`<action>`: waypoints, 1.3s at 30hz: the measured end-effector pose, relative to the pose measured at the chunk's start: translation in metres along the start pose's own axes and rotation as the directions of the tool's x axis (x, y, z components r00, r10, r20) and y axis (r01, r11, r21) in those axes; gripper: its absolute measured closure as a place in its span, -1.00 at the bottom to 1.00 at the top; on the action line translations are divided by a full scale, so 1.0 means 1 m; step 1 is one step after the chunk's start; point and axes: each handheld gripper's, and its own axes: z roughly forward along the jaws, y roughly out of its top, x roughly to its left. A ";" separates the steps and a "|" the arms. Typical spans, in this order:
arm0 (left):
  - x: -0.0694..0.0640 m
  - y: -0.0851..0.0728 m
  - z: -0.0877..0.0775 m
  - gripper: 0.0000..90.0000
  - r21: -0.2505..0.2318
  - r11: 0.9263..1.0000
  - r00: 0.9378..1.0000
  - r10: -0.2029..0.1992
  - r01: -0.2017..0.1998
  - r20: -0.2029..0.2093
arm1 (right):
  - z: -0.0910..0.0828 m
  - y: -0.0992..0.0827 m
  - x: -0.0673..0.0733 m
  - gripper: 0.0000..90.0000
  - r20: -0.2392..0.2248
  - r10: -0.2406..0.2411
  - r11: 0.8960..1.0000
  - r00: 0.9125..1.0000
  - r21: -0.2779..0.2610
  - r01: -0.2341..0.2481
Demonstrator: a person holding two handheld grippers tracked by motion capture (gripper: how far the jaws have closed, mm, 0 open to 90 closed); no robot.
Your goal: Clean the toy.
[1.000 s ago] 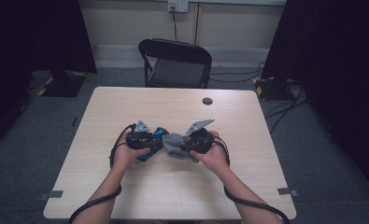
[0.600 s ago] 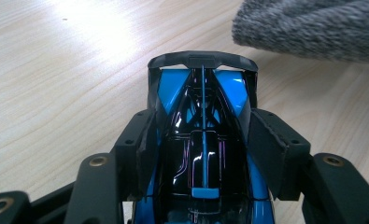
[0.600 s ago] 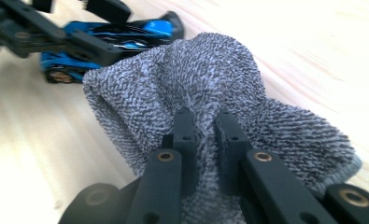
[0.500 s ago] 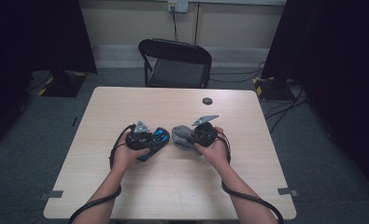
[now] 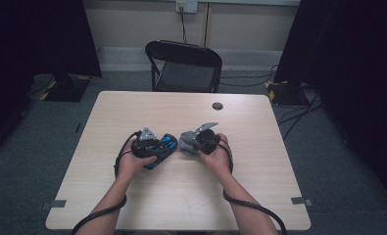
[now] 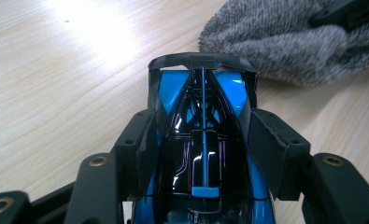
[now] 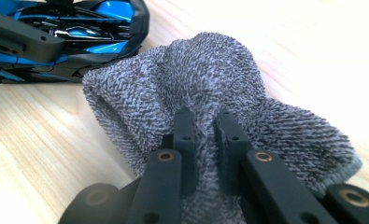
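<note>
A blue and black toy car (image 6: 203, 126) sits between the pads of my left gripper (image 6: 201, 140), which is shut on its body near the table's middle (image 5: 162, 145). My right gripper (image 7: 204, 122) is shut on a bunched grey cloth (image 7: 205, 79), pinching a fold of it. The grey cloth (image 5: 187, 141) rests on the wooden table (image 5: 259, 127) just right of the toy car's nose, a small gap apart. In the left gripper view the grey cloth (image 6: 285, 42) lies beyond the car's front. The right gripper (image 5: 195, 142) points left toward the car.
A small dark round object (image 5: 217, 105) lies on the table's far side. A black folding chair (image 5: 183, 66) stands behind the table. Cables trail from both grippers off the near edge.
My right gripper with the grey cloth has drawn to the right, away from the toy car. The left gripper and the car have stayed put.
</note>
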 end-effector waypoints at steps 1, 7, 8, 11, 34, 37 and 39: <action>-0.001 0.000 0.000 -0.04 -0.003 1.000 1.000 -0.010 0.010 0.004 | 0.003 0.000 0.003 0.81 -0.009 -0.011 1.000 1.000 0.006 0.011; 0.000 0.000 0.000 -0.04 0.000 1.000 1.000 -0.006 0.006 0.003 | 0.012 -0.003 0.019 0.80 -0.029 -0.066 0.997 0.997 0.032 0.067; -0.001 0.000 0.000 -0.04 -0.001 1.000 1.000 -0.007 0.007 0.004 | 0.012 -0.003 0.019 0.80 -0.029 -0.066 0.997 0.997 0.032 0.067; 0.000 0.000 0.000 -0.04 0.000 1.000 1.000 -0.004 0.004 -0.001 | 0.010 -0.004 0.026 0.80 -0.063 -0.083 0.996 0.995 0.024 0.084; -0.002 0.001 0.000 -0.04 0.007 1.000 1.000 -0.009 0.009 -0.002 | 0.002 -0.012 0.056 0.80 -0.189 -0.128 0.992 0.974 -0.016 0.127; -0.002 0.001 0.000 -0.04 0.009 1.000 1.000 -0.009 0.009 -0.002 | 0.002 -0.011 0.062 0.80 -0.213 -0.132 0.991 0.968 -0.022 0.130; -0.002 0.001 0.000 -0.04 0.009 1.000 1.000 -0.009 0.009 -0.002 | 0.002 -0.011 0.066 0.80 -0.226 -0.139 0.990 0.964 -0.025 0.137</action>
